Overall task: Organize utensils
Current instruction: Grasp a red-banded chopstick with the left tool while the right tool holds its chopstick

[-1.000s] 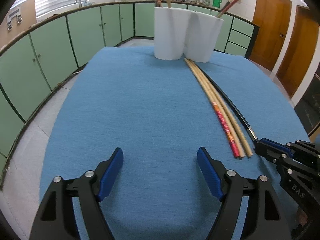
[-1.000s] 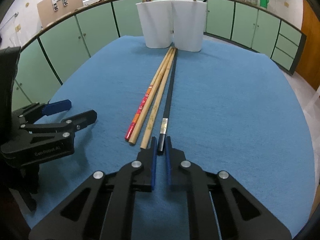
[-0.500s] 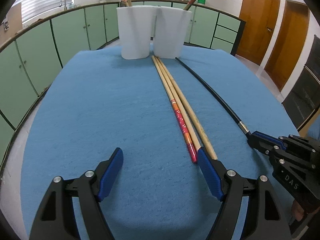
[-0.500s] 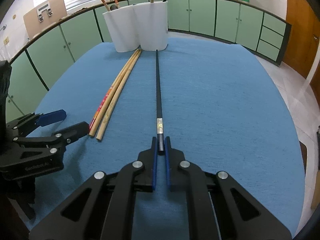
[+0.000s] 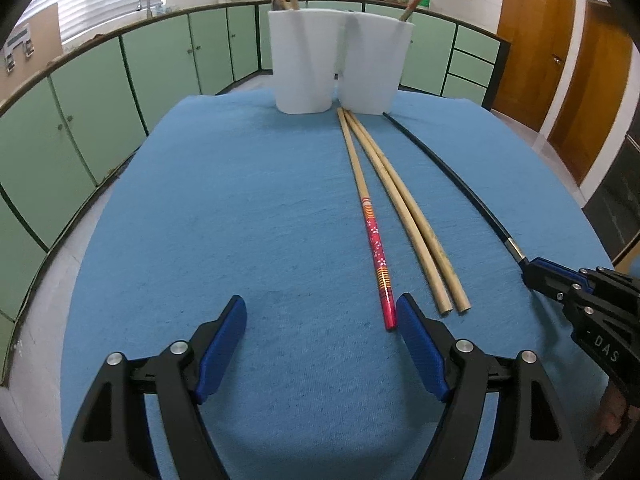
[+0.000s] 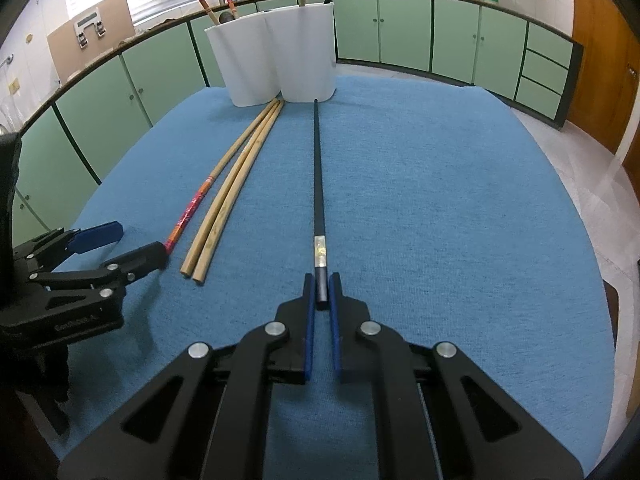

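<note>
A black chopstick (image 6: 319, 184) lies on the blue cloth (image 6: 440, 200), its tip pointing at the white two-cup holder (image 6: 280, 52). My right gripper (image 6: 321, 284) is shut on its near end. To the left lie two plain bamboo chopsticks (image 6: 228, 200) and a red-patterned chopstick (image 6: 190, 212). In the left wrist view my left gripper (image 5: 320, 304) stands open. The red-patterned chopstick (image 5: 376, 248) ends just inside its right finger. The bamboo pair (image 5: 412, 216), the black chopstick (image 5: 452, 176) and my right gripper (image 5: 532, 272) are further right. The holder (image 5: 340, 64) has several chopsticks upright in it.
The cloth covers a rounded table; its edges fall off on the left (image 5: 80, 248) and on the right (image 6: 600, 280). Green cabinets (image 5: 80, 100) run along the walls behind, and wooden doors (image 5: 560, 60) stand at the right.
The right gripper has dragged the black chopstick sideways, away from the bamboo pair. The left gripper has edged right, so the red chopstick's end now sits beside its right finger.
</note>
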`<state>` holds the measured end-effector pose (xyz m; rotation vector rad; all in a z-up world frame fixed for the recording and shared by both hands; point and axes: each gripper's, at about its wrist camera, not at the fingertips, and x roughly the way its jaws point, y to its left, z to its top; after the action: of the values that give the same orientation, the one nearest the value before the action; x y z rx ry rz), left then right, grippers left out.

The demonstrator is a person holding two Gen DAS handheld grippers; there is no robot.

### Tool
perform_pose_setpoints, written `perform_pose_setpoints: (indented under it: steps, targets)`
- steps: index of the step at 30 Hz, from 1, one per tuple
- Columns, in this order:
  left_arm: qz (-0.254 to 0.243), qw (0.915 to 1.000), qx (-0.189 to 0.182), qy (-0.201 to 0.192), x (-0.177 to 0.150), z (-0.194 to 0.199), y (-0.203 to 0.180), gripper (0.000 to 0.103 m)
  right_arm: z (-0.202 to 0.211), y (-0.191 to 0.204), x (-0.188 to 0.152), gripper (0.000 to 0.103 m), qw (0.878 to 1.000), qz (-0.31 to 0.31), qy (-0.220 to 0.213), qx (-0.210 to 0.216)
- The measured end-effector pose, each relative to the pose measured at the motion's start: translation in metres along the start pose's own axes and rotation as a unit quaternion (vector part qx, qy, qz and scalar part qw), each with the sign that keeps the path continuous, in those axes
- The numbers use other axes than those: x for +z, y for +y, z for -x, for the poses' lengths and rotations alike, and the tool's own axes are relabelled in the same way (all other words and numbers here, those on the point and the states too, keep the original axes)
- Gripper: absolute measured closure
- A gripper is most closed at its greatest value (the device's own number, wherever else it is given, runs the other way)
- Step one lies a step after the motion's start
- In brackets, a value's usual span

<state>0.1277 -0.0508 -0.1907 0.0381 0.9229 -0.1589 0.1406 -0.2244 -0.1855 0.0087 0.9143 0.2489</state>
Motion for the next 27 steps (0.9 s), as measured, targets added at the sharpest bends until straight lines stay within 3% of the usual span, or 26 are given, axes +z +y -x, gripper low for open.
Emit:
perform_pose_setpoints:
  steps: [4,6,9,11,16,27]
  targets:
    - [0.001,1.0000,0.002,-0.003,-0.001,-0.001,-0.006,0.029,0.001,-0.001,0.000,0.095,1.000,0.007,0.001,0.007]
    - [-0.005,1.0000,0.002,-0.006,-0.001,-0.001,-0.010,0.037,0.001,0.000,0.000,0.095,1.000,0.010,0.002,0.007]
    - [-0.011,0.9999,-0.002,-0.010,-0.001,0.000,-0.015,0.055,0.000,0.000,0.000,0.095,1.000,0.014,0.002,0.006]
    - [-0.010,0.9998,-0.006,-0.013,0.000,0.001,-0.016,0.075,-0.001,0.000,0.001,0.095,1.000,0.015,0.002,0.008]
    - [-0.020,0.9997,-0.006,-0.016,-0.002,0.001,-0.024,0.098,-0.002,-0.002,0.002,0.096,1.000,0.009,0.002,0.018]
    - [-0.005,0.9990,-0.023,-0.039,0.009,0.027,-0.015,0.098,0.008,-0.001,0.009,0.097,1.000,0.019,-0.011,0.015]
